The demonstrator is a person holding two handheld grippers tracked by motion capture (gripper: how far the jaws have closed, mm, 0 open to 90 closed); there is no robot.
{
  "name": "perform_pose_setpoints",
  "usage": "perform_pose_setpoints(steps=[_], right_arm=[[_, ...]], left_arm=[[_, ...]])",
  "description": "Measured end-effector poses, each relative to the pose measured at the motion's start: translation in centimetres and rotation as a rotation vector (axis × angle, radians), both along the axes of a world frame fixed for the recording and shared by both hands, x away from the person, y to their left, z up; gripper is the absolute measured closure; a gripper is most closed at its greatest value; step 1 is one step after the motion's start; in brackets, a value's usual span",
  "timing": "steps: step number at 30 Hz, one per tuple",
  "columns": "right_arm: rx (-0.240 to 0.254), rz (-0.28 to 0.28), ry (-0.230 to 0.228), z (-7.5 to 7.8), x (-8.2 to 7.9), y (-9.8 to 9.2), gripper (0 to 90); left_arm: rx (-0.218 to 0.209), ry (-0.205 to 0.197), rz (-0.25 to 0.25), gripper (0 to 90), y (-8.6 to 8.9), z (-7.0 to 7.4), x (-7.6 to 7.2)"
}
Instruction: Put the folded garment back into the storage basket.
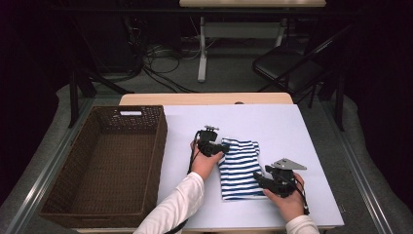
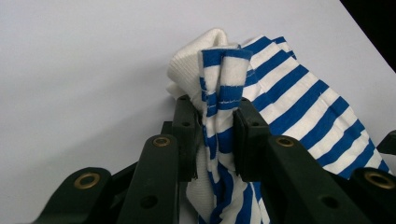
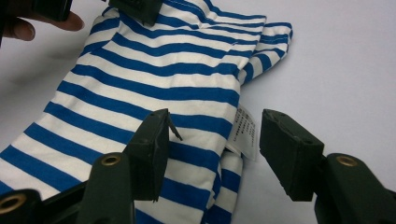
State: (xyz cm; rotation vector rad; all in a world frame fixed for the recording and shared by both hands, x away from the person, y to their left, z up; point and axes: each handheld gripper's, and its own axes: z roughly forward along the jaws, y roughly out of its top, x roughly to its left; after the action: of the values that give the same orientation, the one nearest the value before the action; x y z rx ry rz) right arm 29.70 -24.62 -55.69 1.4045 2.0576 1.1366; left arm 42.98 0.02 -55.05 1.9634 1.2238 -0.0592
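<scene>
A folded blue-and-white striped shirt (image 1: 241,168) lies on the white table cover (image 1: 292,131). My left gripper (image 1: 221,147) is at the shirt's far left corner. In the left gripper view it (image 2: 212,121) is shut on a bunched fold of the striped cloth (image 2: 299,102). My right gripper (image 1: 258,178) is at the shirt's near right edge. In the right gripper view it (image 3: 215,140) stands open, one jaw over the shirt (image 3: 154,70) and the other over bare table. The white care label (image 3: 243,130) sits between the jaws, and the left gripper (image 3: 140,9) shows at the top.
A large dark wicker basket (image 1: 160,146) stands at the table's left side, close to my left arm. White cover stretches to the right of and beyond the shirt. Behind the table are a folding chair (image 1: 292,63), floor cables and a desk.
</scene>
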Motion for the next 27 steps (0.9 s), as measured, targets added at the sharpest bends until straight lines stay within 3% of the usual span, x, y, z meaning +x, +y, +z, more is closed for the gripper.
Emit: perform_pose_setpoints(steps=[12, 14, 21, 27], right_arm=[[0.014, 0.007, 0.012, -0.4, 1.9, 0.5, 41.8], [0.040, 0.006, 0.030, -0.7, 2.4, 0.5, 41.6], [0.061, 0.010, 0.056, -0.9, 2.7, 0.6, 41.9], [0.066, 0.026, 0.078, -1.0, 2.7, 0.9, 48.0]], left_arm=[[-0.002, 0.000, -0.001, 74.2, 0.0, 0.0, 0.0], [-0.007, -0.002, 0.000, 74.2, 0.0, -0.1, 0.0], [-0.009, -0.001, -0.001, 74.2, 0.1, -0.1, 0.0], [-0.010, -0.002, 0.001, 74.3, 0.1, -0.1, 0.0]])
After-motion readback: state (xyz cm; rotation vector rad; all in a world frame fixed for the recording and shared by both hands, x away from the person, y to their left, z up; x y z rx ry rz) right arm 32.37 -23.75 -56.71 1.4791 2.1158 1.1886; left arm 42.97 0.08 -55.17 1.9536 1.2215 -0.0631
